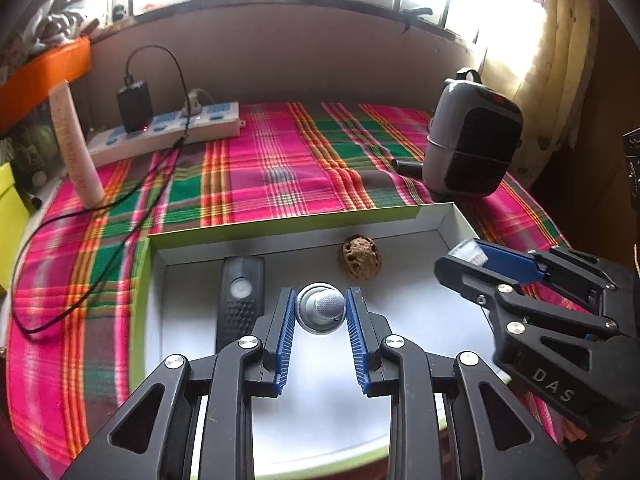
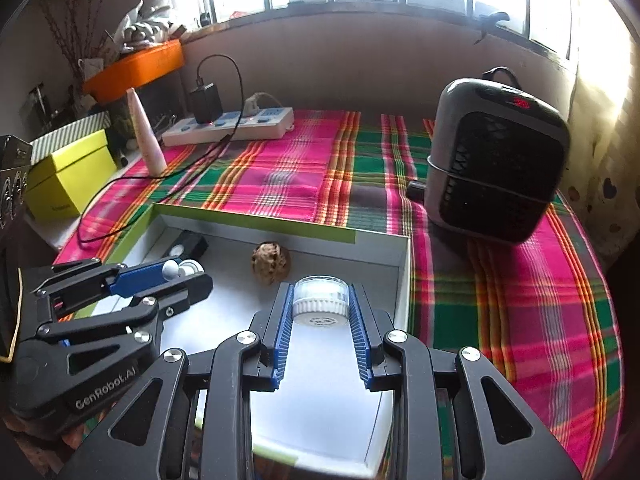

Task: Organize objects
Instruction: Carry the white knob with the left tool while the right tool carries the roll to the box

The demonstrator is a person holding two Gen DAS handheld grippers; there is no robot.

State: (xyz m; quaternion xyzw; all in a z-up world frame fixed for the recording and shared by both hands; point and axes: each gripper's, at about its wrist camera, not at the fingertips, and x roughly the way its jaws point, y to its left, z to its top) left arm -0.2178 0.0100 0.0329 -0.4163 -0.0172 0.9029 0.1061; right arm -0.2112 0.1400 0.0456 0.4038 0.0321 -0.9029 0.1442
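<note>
Left gripper (image 1: 320, 308): jaws nearly closed, clamping a small silver push-button piece (image 1: 322, 309) over the white box (image 1: 304, 236).
Right gripper (image 2: 320, 304): pinching a clear jar (image 2: 320, 300) by its sides.
Box contents: walnut (image 1: 359, 257) at 12 o'clock, black remote (image 1: 240, 300) at 9.
Advice: lower each onto bare floor, release gently.

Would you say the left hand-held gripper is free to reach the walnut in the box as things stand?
Probably not yet: the left hand-held gripper is shut on a small silver object. The walnut lies just beyond it on the box floor, nothing between them.
</note>
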